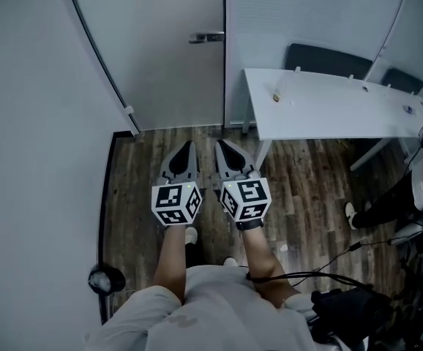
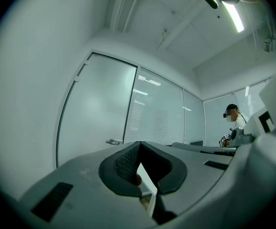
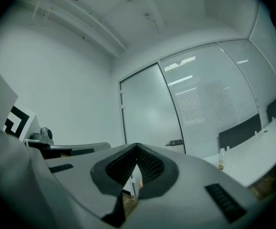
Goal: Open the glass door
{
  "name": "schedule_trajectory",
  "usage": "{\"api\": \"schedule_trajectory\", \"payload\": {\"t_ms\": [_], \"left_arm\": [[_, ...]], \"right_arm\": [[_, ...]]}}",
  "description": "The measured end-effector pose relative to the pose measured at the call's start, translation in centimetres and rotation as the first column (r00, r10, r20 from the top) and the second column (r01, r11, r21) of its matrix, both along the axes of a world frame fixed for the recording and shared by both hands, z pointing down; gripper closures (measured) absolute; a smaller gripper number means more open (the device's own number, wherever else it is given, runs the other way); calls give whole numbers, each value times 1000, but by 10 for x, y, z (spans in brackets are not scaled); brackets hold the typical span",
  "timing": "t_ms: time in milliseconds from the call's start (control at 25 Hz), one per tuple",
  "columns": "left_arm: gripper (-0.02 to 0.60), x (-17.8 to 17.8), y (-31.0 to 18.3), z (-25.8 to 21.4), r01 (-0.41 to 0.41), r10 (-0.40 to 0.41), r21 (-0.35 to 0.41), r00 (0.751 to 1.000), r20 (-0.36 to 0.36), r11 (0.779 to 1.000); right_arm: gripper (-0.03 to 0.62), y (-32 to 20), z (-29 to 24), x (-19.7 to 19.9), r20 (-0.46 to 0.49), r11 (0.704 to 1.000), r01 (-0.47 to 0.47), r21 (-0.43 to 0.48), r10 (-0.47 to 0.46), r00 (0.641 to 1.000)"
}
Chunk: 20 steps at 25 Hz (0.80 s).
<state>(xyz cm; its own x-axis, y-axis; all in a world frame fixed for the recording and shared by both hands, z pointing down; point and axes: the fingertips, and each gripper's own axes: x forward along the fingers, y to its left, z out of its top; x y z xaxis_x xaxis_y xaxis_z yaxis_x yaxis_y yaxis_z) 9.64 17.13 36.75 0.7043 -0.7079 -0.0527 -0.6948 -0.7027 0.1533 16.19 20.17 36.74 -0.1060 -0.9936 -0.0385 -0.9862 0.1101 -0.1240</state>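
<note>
A: Progress?

B: As I judge it, nothing is done. The glass door (image 1: pixel 169 57) looks shut in its frame and no gripper touches it. What's left: reach it, take the handle (image 1: pixel 207 37), press it, swing the door.

A: Grippers?

B: Left gripper (image 1: pixel 189 146): jaws pressed together, nothing pinched. Its own view shows the pads (image 2: pixel 128 161) meeting at the tip with nothing held. The right gripper (image 1: pixel 221 145) is the same, closed and empty. They sit side by side, just apart, both pointing level at the door.

A: Where's the door from them?

B: Straight ahead of both tips and well apart, with bare wood floor (image 1: pixel 146 152) in between. The handle is on the door's right edge, ahead of the gap between the two grippers and well out of reach. A white table (image 1: pixel 328 112) is ahead and off to the right gripper's outer side.

A: Orientation?

B: The door panel stands upright, long axis vertical, its flat face turned toward the grippers. The handle is a lever with its long axis level. The mounted end is at the door's right edge and the free end points toward the left gripper's side. The hinge side seems to be the far left edge, but I can't confirm that.
</note>
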Motion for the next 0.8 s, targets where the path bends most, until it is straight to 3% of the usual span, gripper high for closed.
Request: {"api": "schedule_trajectory", "payload": {"t_ms": [280, 520, 800], "left_arm": [[592, 0, -111, 6, -45, 45, -8, 998, -33, 999], [592, -14, -210, -23, -81, 84, 60, 995, -46, 995], [592, -19, -296, -5, -136, 136, 12, 989, -63, 991]], "right_arm": [[592, -109, 11, -2, -9, 999, -33, -21, 33, 999], [592, -206, -10, -12, -20, 997, -78, 9, 79, 997], [592, -287, -9, -14, -48, 991, -134, -14, 133, 990]]}}
